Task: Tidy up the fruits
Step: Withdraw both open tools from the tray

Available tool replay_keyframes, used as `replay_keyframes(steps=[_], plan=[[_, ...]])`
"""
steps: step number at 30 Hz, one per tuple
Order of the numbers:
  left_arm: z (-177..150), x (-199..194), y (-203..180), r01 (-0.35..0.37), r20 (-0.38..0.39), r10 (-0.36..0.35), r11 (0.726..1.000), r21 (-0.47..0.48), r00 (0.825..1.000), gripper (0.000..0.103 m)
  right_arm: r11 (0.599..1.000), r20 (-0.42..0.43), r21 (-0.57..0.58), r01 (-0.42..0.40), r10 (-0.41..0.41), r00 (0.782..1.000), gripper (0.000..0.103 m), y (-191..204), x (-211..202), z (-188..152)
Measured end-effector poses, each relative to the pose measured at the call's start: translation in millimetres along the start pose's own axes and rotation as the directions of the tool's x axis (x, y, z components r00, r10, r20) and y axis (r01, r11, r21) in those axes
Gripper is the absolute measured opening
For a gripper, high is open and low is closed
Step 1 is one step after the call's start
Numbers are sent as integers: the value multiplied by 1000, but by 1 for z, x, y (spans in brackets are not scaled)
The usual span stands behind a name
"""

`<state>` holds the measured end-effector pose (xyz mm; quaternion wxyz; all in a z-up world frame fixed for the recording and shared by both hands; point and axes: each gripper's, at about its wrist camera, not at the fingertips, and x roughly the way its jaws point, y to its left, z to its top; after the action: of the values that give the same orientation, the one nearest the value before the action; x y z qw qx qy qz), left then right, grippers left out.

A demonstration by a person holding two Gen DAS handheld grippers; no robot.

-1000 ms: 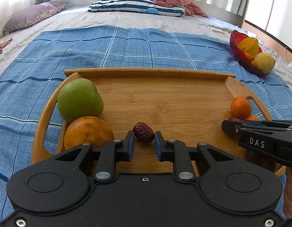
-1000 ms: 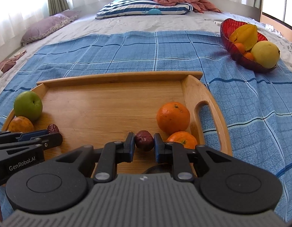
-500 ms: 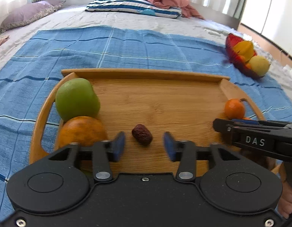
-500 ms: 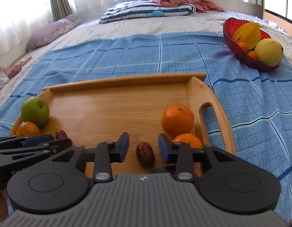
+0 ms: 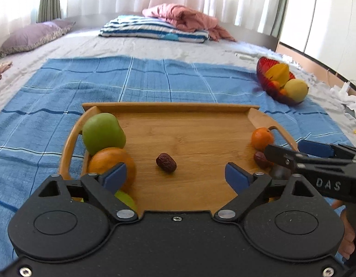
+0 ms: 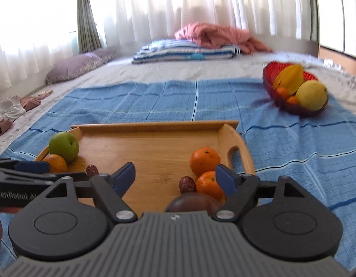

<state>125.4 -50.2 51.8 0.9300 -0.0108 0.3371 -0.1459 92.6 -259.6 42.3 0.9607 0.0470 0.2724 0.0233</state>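
A wooden tray [image 5: 189,136] lies on a blue checked cloth. At its left are a green apple [image 5: 103,132] and an orange [image 5: 108,161]. A red date [image 5: 166,162] lies loose ahead of my open, empty left gripper [image 5: 175,175]. At the tray's right are two small oranges [image 6: 204,160] and a second date [image 6: 187,184], just ahead of my open, empty right gripper [image 6: 175,177]. A dark round fruit [image 6: 191,204] lies under the right gripper. The left view shows the right gripper [image 5: 316,157] from the side.
A red bowl [image 6: 272,78] with a star fruit, a yellow fruit and small oranges stands on the cloth at the far right. Pillows and a pink blanket [image 5: 187,20] lie at the head of the bed. Clothes [image 6: 9,110] lie at the left.
Both grippers opened and let go of their dates, which now lie on the tray. Both grippers have lifted and drawn back a little.
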Motion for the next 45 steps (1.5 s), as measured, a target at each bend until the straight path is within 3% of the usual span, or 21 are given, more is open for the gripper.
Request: replay_keyframes(steps=[11,19,22,30,45], plan=[[-38,-44,-9,26,106,-29,999,30,994,101,997,155,-26,69,-64,986,96,-2,-49,-51],[-60,-56,-9,10,144,-13,1000,22,989,101,999,207,-24,45,-39,978,103,-3,-61,-79],[-72,-57,-7,11,175,-16,1000,27,984,103,998,198,-41,45,-36,979,103,-1,-58,-86],[-93,-49,-2,-24,154,19,999,30,988,103,997,182,-67,31,-19,983,103,3,-49,-99],[-111,-37,-23,-70,177,45,988,136,983,103,949,151,-304,88,-43,988,103,40,-34,-113]])
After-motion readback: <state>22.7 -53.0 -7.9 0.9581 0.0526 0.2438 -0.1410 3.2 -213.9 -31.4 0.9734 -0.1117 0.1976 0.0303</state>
